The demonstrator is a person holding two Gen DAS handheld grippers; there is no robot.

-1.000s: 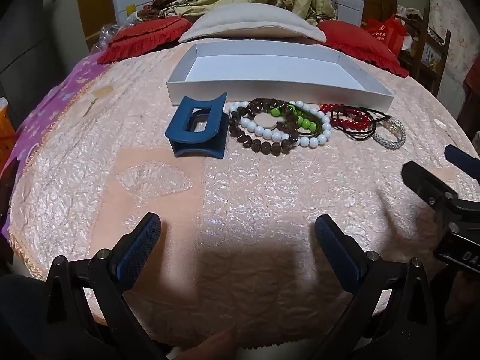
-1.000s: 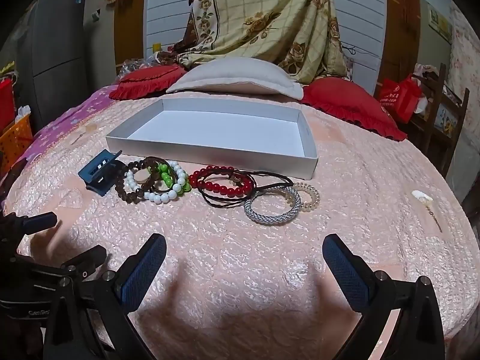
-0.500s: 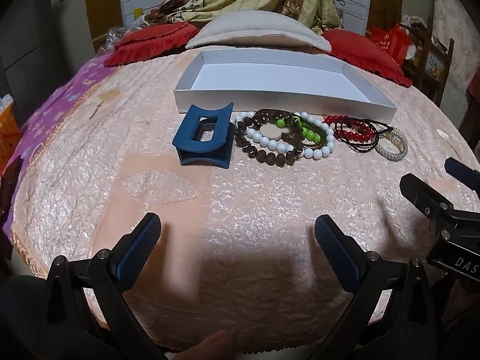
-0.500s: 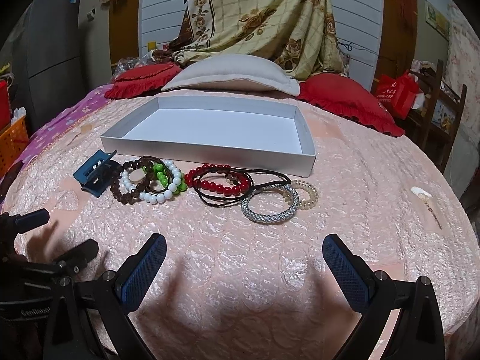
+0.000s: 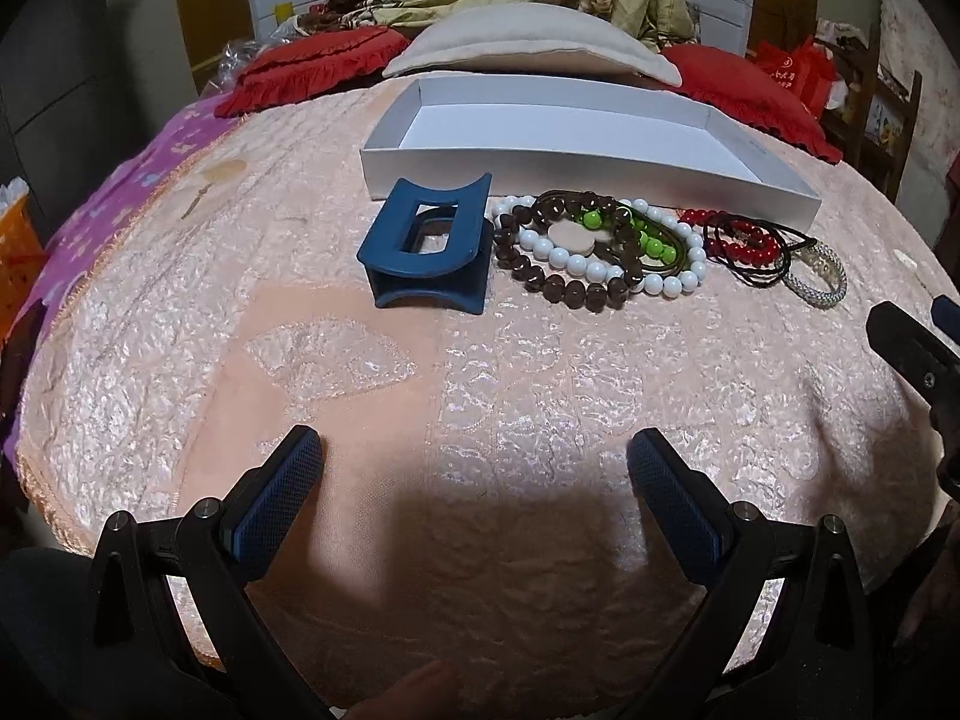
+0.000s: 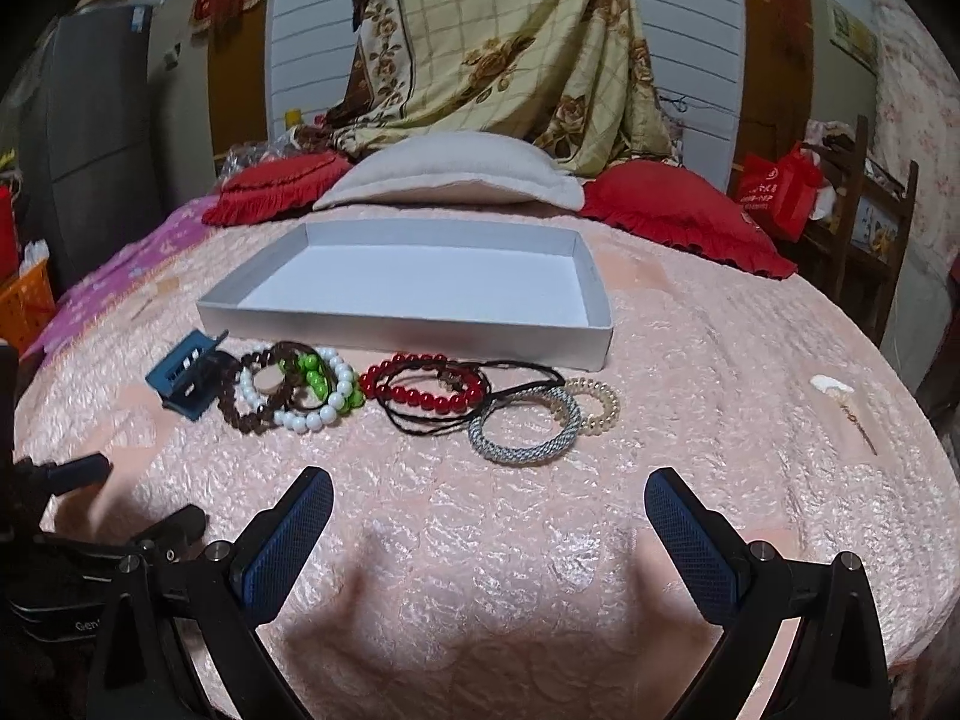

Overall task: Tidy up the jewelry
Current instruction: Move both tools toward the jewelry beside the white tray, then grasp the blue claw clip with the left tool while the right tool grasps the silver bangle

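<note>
Lying in row on bed [image 6: 690,360], just before near wall of white tray [image 6: 408,324]: blue hair claw [image 5: 429,246], brown bead bracelet [image 5: 558,285], white bead bracelet [image 5: 660,282], green beads [image 5: 651,246], red bead bracelet [image 6: 420,399], black cord [image 6: 522,387], silver bangle [image 6: 522,450], pale coil band [image 6: 600,411]. Several pieces noted overlapping. Tray interior seen bare. Left gripper [image 5: 474,468] fingers spread wide, nothing held, kept short of claw. Right gripper [image 6: 489,510] fingers spread wide, nothing held, short of bangle.

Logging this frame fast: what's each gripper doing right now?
Left gripper: open, holding nothing, above the pink textured bedspread.
Right gripper: open, holding nothing, short of the silver mesh bangle.
</note>
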